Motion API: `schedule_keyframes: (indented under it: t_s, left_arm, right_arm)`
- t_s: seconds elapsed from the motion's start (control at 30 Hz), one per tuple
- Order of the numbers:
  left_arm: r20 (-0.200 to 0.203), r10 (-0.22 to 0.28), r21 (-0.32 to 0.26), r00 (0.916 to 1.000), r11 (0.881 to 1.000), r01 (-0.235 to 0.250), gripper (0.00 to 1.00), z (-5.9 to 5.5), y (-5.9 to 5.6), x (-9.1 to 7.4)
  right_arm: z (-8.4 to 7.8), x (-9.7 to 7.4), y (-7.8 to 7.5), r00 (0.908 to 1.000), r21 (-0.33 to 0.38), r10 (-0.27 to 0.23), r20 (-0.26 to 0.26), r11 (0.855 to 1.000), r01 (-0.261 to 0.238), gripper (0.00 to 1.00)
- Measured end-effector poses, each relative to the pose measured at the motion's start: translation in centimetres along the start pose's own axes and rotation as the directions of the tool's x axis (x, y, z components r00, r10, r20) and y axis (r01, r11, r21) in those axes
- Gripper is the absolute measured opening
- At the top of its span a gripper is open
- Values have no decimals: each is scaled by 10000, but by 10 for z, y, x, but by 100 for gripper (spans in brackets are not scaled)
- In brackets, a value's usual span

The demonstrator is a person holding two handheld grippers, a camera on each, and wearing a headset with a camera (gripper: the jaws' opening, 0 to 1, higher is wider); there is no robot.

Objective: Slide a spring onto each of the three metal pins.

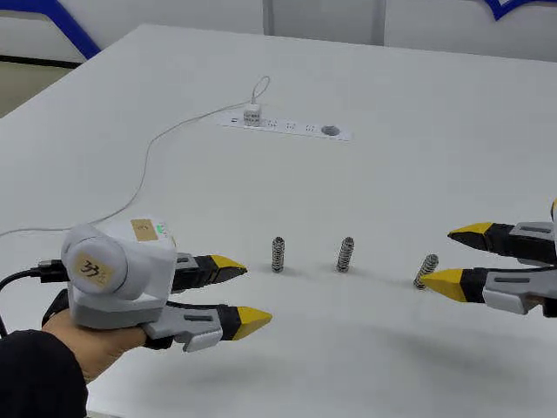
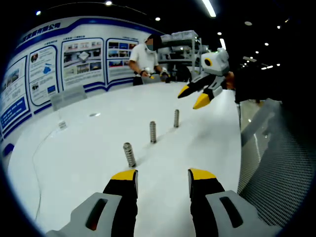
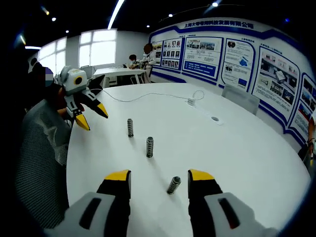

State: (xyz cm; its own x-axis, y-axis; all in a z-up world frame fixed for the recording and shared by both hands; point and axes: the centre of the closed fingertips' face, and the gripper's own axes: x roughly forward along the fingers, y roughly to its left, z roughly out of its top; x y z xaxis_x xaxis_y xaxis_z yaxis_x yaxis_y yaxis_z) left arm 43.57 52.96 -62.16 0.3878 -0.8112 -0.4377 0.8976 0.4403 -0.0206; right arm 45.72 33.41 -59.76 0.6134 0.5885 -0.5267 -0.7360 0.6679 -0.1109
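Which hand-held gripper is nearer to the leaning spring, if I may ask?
Right: the right hand-held gripper is beside the leaning spring; the left hand-held gripper is past both other springs.

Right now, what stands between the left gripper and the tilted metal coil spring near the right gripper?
In the head view, the left grey metal coil spring and the middle grey metal coil spring, standing apart.

A tan sticker [image 1: 93,271] on the rear of the left gripper [image 1: 252,294] bears a handwritten number that looks like 33. A second tan sticker [image 1: 144,230] on its top cannot be read. The blue-framed wall board [image 3: 232,54] carries a headline in Chinese characters, too small to make out.
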Motion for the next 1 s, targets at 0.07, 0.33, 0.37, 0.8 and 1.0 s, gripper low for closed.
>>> schedule_keyframes:
  t_s: [0.07, 0.33, 0.37, 0.8, 1.0]
  left_arm:
    - [0, 5, -4, 10000, 10000, -5, 42, 0, 0, 0]
    - [15, 33, -28, 10000, 10000, -33, 43, 0, 0, -1]
    - [11, 26, -30, 10000, 10000, -26, 43, 0, 0, -1]
    - [-11, 67, -162, 10000, 9998, -67, 46, -2, 0, -1]
    - [-25, 147, -342, 9999, 9993, -148, 50, -2, 2, -1]
  right_arm:
    - [-2, -1, 1, 9999, 147, -63, 140, 9999, 61, 49]
    - [-17, -8, 9, 9978, 440, -443, 487, 9981, 421, 53]
    - [-18, -9, 9, 9976, 464, -501, 487, 9978, 478, 53]
    - [-28, -13, 10, 9963, 821, -706, 487, 9944, 665, 55]
    - [-24, -13, 10, 9958, 860, -714, 577, 9941, 663, 56]
